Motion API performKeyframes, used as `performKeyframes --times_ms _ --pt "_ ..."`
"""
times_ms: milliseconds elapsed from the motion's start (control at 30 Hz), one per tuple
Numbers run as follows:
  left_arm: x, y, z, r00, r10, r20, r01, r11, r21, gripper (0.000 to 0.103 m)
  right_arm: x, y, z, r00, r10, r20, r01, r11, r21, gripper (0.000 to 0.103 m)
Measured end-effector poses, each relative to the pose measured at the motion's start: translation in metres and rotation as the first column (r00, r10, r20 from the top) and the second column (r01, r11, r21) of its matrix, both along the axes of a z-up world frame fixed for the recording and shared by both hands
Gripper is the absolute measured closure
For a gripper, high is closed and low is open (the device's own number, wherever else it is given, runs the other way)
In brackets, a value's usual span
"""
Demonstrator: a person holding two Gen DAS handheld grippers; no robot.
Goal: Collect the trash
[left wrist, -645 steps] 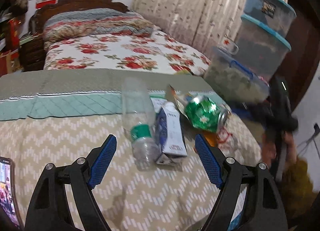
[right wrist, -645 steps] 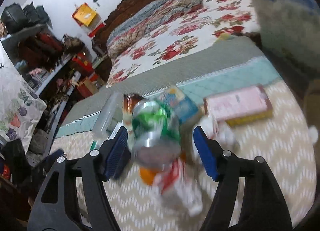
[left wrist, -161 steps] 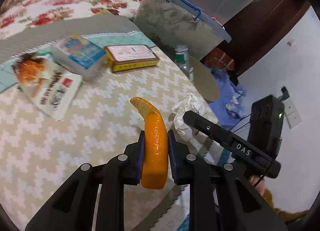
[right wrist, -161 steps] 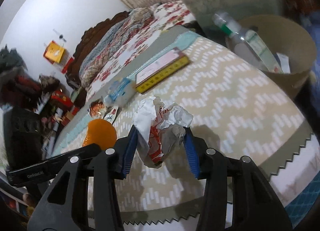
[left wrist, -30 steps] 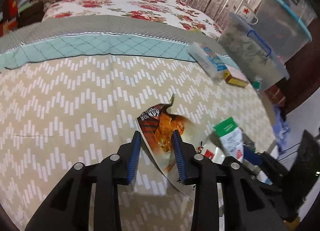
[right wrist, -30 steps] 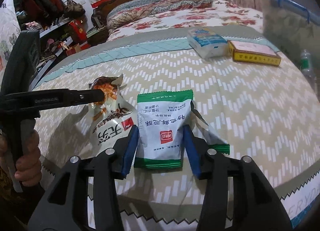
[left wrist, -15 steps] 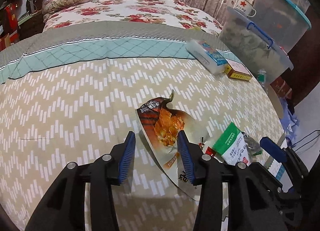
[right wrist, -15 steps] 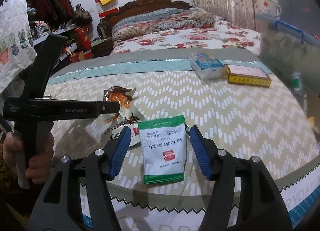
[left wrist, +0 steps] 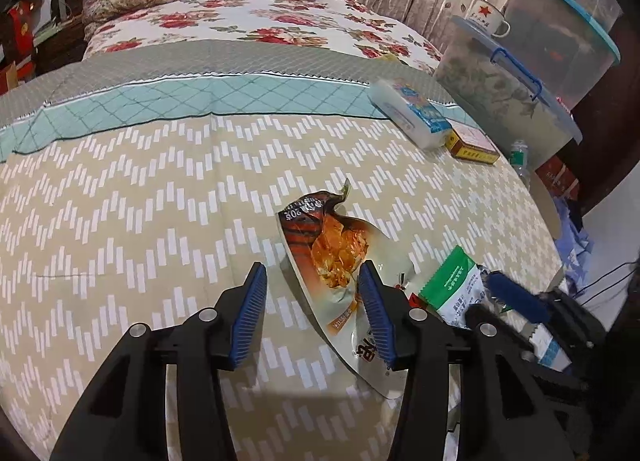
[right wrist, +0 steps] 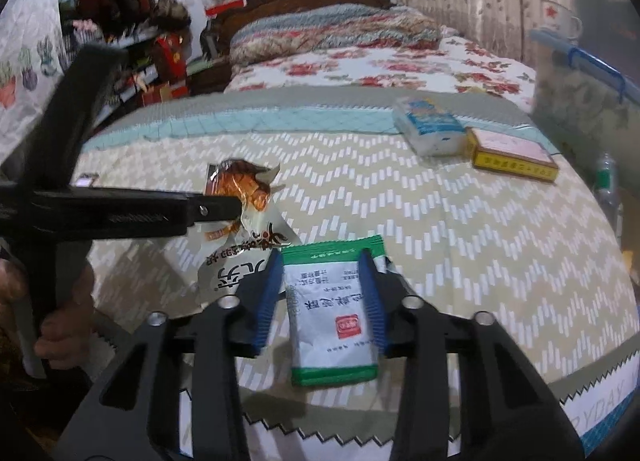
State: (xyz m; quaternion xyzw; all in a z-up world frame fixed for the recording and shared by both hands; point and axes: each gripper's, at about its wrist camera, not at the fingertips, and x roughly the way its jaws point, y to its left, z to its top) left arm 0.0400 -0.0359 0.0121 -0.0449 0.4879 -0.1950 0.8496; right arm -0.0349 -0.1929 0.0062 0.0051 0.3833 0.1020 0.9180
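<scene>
An orange and white snack wrapper (left wrist: 340,245) lies flat on the zigzag tablecloth. My left gripper (left wrist: 316,313) hovers over its near end, jaws opening. The wrapper lies partly between the fingers and partly under the right one, and neither pad presses it. From the right wrist view, the left gripper (right wrist: 234,209) reaches in from the left over the wrapper (right wrist: 240,189). A green and white packet (right wrist: 332,313) sits at the table's near edge. My right gripper (right wrist: 320,297) is closing on it, both pads against its sides. The packet (left wrist: 452,289) also shows beside a blue pad of the right gripper (left wrist: 516,297).
A blue and white tissue pack (left wrist: 408,113) and a yellow and pink box (left wrist: 472,145) lie at the table's far right. Clear storage bins (left wrist: 512,89) carry a red-star mug (left wrist: 486,15). A bottle (left wrist: 518,155) stands past the edge. A hand (right wrist: 60,325) grips the left handle.
The left jaws have spread apart and let go of the orange wrapper, which now lies on the cloth. The right jaws opened wide, then came in against the green and white packet.
</scene>
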Motion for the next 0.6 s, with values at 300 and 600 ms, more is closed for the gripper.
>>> performKeyframes --times_ms 300,600 --pt "0.001 0.006 0.001 1.0 -0.006 -0.006 0.005 1.0 -0.023 0.052 0.015 0.019 -0.016 0.997 0.03 -0.065 -0.035 0.996 -0.077 0.067" --pt "0.001 0.001 0.001 0.996 -0.066 -0.054 0.057 0.987 -0.148 0.052 0.017 0.017 -0.017 0.997 0.033 -0.069 -0.038 0.997 -0.071 0.067"
